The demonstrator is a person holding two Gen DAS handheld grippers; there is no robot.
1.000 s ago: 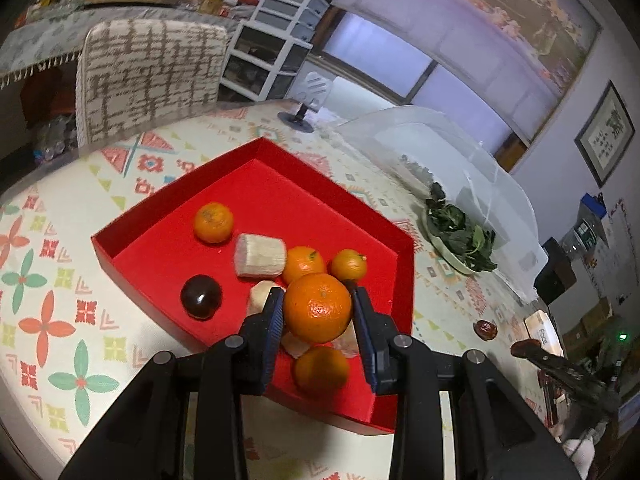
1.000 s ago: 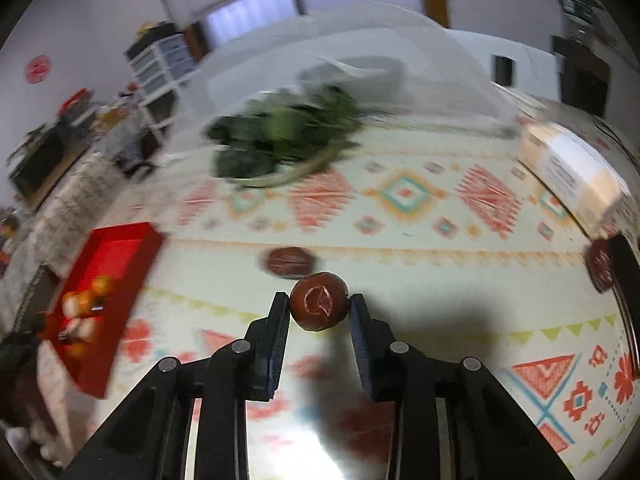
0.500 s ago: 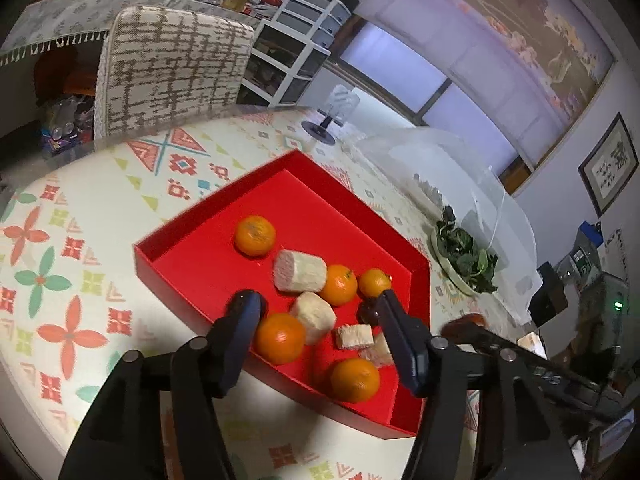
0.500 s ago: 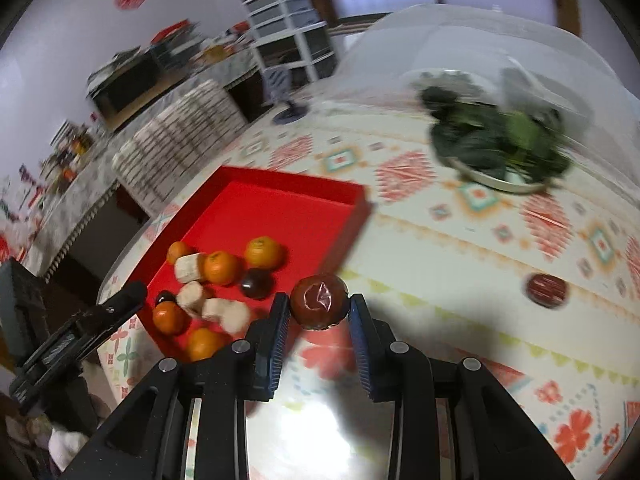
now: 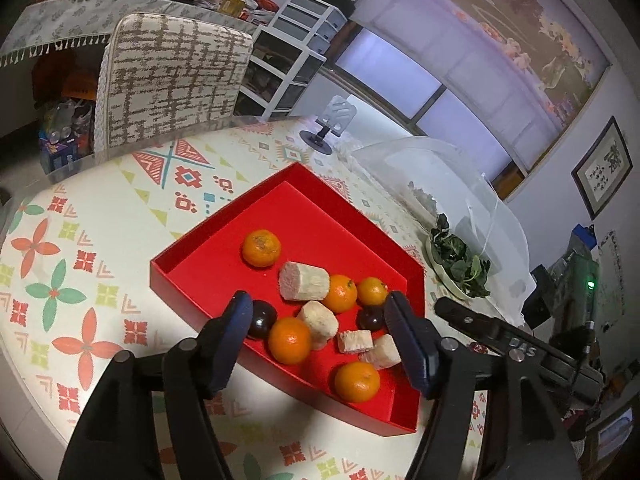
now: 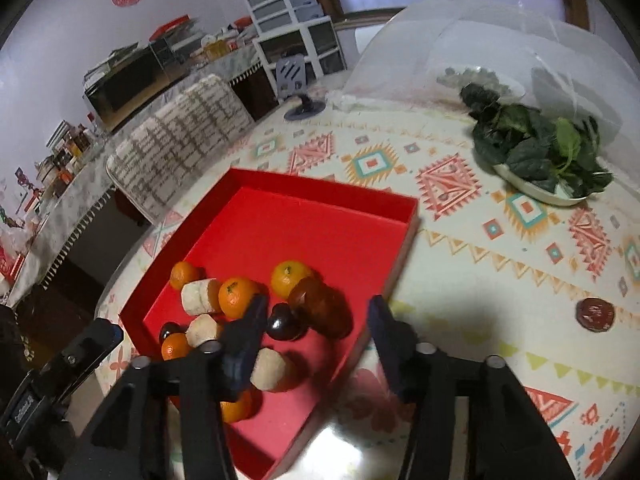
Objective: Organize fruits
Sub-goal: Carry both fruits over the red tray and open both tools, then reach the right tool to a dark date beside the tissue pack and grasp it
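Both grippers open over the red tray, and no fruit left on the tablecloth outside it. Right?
Not quite. Both the left gripper and right gripper are open over the red tray, but one fruit is left outside: a dark reddish-brown fruit lies on the tablecloth to the right of the tray. The right wrist view shows it.

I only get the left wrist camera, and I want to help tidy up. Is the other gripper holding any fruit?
Observer: No. The right gripper is open and empty above the red tray.
Operator: Is anything under it?
Observer: Yes, a brown fruit shows between its fingers, over the tray floor. It is blurred, so I cannot tell whether it has landed.
Operator: Any fruit outside the tray?
Observer: A second brown fruit lies on the tablecloth, apart from the tray.
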